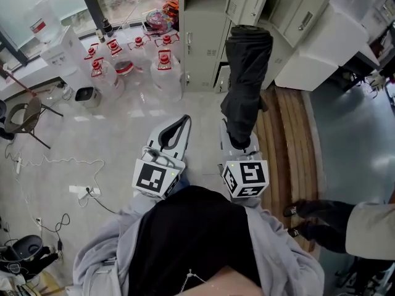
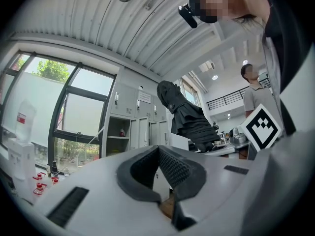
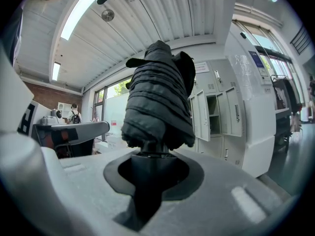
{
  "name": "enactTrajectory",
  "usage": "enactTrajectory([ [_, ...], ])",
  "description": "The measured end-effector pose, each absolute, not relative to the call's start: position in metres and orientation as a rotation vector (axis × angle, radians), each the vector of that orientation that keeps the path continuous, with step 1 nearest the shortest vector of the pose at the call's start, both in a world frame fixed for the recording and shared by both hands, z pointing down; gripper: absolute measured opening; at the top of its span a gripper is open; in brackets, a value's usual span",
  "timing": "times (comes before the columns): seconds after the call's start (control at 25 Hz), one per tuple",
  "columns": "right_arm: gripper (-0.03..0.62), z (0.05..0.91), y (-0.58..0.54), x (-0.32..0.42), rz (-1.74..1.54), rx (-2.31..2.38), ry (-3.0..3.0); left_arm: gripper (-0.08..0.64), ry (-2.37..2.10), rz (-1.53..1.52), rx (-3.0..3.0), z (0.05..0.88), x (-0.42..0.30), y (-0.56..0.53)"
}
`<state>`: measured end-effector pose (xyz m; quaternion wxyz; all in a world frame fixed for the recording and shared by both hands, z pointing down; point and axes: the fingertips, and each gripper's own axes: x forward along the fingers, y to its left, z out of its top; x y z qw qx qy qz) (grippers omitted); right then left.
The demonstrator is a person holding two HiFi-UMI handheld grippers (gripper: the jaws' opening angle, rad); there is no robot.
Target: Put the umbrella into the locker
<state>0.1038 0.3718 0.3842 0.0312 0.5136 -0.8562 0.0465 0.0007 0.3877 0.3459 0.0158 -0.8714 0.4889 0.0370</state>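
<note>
A folded black umbrella (image 1: 247,79) sticks out ahead of my right gripper (image 1: 239,142), which is shut on its handle. In the right gripper view the umbrella (image 3: 157,97) fills the middle, its handle pinched between the jaws of the right gripper (image 3: 152,156). My left gripper (image 1: 184,121) is alongside, to the left, its jaws shut with the tips touching and nothing between them (image 2: 160,149). The umbrella (image 2: 189,117) also shows in the left gripper view. Grey lockers (image 1: 207,23) stand ahead, one upper compartment open (image 2: 118,132). An open locker door (image 3: 201,117) is right of the umbrella.
Several water jugs (image 1: 163,66) with red caps stand on the floor left of the lockers. A white cabinet (image 1: 327,42) is at the right, beside a wooden floor strip (image 1: 284,134). Another person's shoes (image 1: 308,217) are at lower right. A chair (image 1: 24,119) and cables (image 1: 74,165) lie at the left.
</note>
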Motion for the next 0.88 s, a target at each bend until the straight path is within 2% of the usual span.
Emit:
enactTrajectory([
  [0.88, 0.072, 0.382, 0.171, 0.041, 0.207, 1.724, -2.539, 0.008, 1.310, 0.165, -2.817, 0.339, -0.059, 0.174],
])
